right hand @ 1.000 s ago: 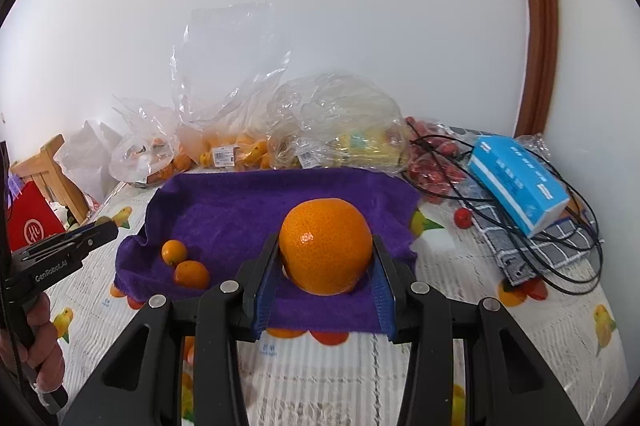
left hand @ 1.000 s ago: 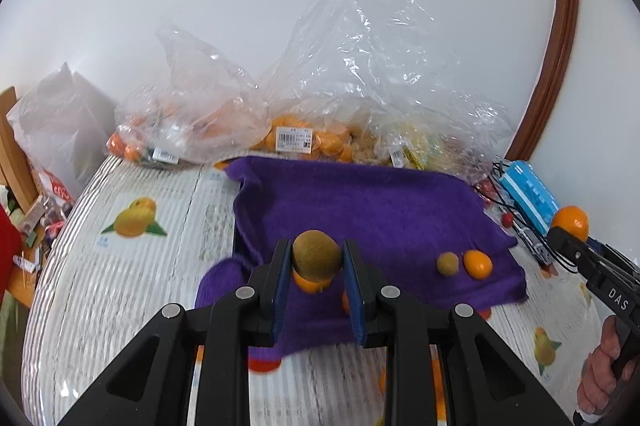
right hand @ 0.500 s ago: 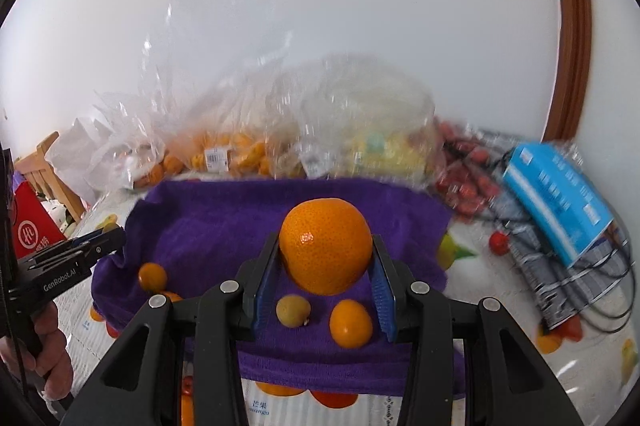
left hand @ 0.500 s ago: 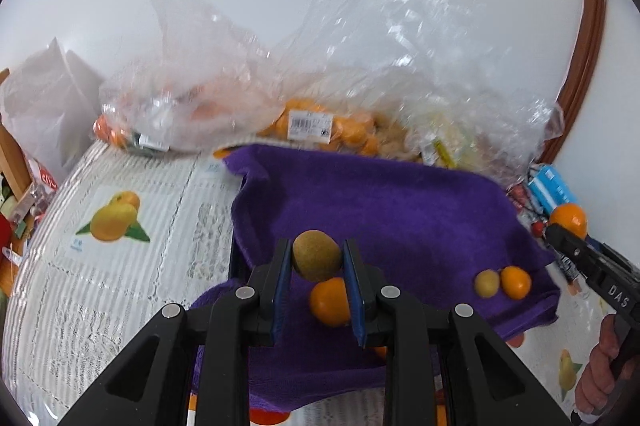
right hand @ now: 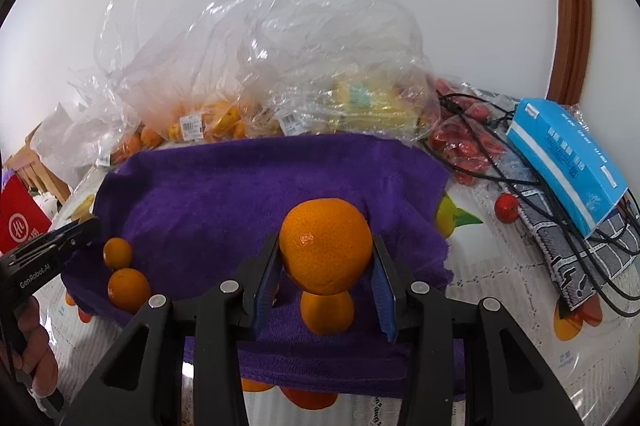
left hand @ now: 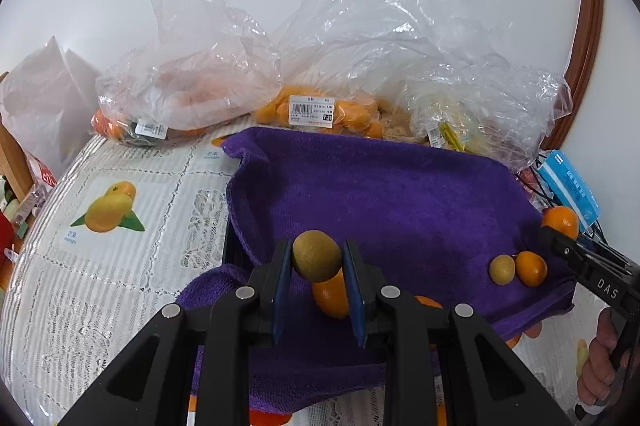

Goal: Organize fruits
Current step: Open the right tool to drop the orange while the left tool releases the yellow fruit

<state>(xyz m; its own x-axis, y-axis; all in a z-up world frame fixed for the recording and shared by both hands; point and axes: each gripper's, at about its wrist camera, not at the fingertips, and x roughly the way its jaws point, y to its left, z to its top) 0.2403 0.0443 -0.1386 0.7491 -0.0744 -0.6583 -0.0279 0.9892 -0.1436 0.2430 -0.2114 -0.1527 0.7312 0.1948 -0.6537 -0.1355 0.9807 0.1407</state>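
Orange kumquat (left hand: 331, 297) (half-hidden) behind gripper-held brown fruit (left hand: 316, 256)

Right gripper (right hand: 325, 276) clamps orange (right hand: 325, 252) (above towel (right hand: 224, 193)).

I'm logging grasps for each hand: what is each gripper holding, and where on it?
The left gripper pinches a brown-green kiwi across its middle. The right gripper clamps an orange at its two sides.
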